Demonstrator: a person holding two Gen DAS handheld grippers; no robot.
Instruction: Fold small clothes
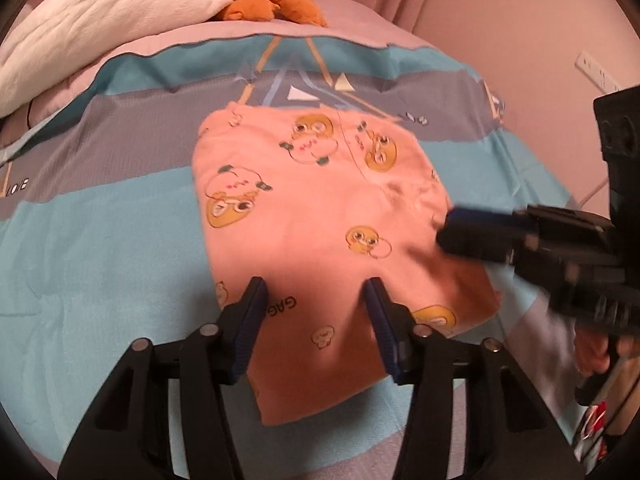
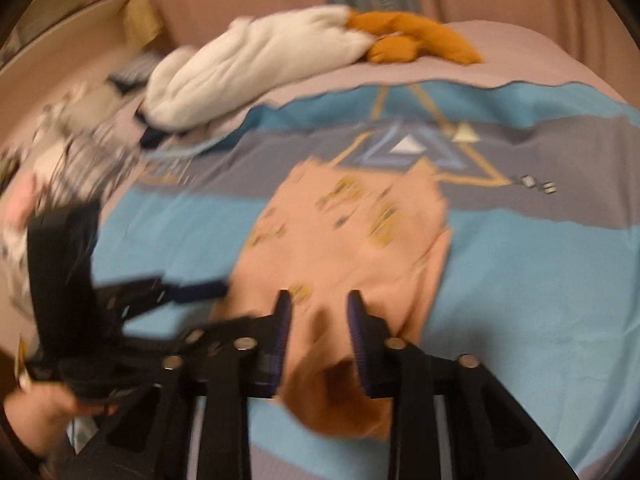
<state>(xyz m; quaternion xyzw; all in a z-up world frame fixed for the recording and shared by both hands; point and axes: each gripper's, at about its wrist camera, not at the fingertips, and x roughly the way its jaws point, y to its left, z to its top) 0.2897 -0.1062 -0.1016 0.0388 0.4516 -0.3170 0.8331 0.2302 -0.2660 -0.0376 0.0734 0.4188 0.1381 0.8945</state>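
Bed, blue-grey striped quilt (image 1: 100,240): pink garment (image 1: 320,216) flat mid-quilt, probably spread for folding. Left tool (image 1: 316,292) apart over near hem. Right tool (image 2: 318,300) apart, straddling cloth, nothing clamped.

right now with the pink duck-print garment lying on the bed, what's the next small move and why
Probably lower the left claw onto the near edge of the pink duck-print garment and pinch it. Both claws stand open with nothing gripped, the right claw also over that near edge, and the garment lies flat on the blue and grey bedspread, ready for another fold.
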